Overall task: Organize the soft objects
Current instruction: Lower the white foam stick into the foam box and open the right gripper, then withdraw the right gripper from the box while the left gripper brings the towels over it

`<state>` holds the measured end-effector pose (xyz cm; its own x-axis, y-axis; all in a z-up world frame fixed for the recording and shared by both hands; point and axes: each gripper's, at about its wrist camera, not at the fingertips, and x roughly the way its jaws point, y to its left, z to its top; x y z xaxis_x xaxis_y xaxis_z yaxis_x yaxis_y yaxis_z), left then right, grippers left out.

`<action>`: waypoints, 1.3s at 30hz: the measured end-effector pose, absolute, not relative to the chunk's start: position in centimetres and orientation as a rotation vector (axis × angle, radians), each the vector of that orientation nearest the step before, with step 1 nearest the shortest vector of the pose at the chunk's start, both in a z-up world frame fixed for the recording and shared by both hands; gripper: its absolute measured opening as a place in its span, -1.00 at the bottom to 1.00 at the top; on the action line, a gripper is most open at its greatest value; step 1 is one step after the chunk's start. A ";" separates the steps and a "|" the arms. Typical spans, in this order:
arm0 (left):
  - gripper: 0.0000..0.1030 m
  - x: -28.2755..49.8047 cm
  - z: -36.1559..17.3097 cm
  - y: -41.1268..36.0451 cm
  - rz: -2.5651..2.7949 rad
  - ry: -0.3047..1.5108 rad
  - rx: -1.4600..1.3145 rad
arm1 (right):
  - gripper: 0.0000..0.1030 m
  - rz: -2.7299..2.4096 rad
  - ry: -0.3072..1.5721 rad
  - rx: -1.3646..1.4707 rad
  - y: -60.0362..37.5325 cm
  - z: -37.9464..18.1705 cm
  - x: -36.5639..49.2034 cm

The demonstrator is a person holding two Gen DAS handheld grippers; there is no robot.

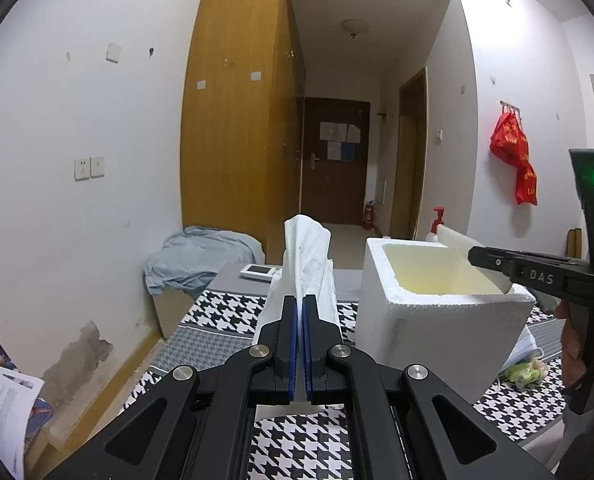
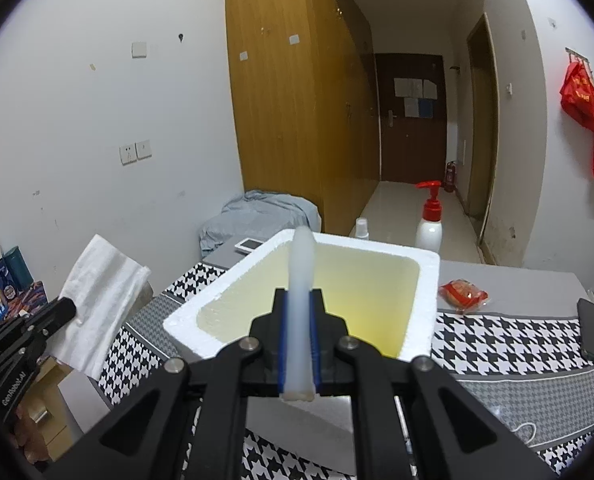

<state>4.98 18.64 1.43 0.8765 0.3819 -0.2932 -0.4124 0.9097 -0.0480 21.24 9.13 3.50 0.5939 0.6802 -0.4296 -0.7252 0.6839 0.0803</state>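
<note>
Right wrist: tool point(image 2: 299, 308) pinches translucent rubbery strip point(image 2: 303, 264) above foam box point(image 2: 423, 320).

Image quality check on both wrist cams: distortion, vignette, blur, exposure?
Left wrist view: strong fisheye bowing of the wardrobe, black corner vignette, sharp focus on the white towel in the left gripper; dim, even indoor light. Right wrist view: same barrel distortion and vignette, the white strip in the right gripper crisp, no motion blur, foam box unglared.
</note>
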 end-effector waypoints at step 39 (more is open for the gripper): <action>-0.95 10.6 6.3 16.4 0.186 0.251 -0.070 | 0.99 0.659 0.356 -0.046 1.9 3.7 19.8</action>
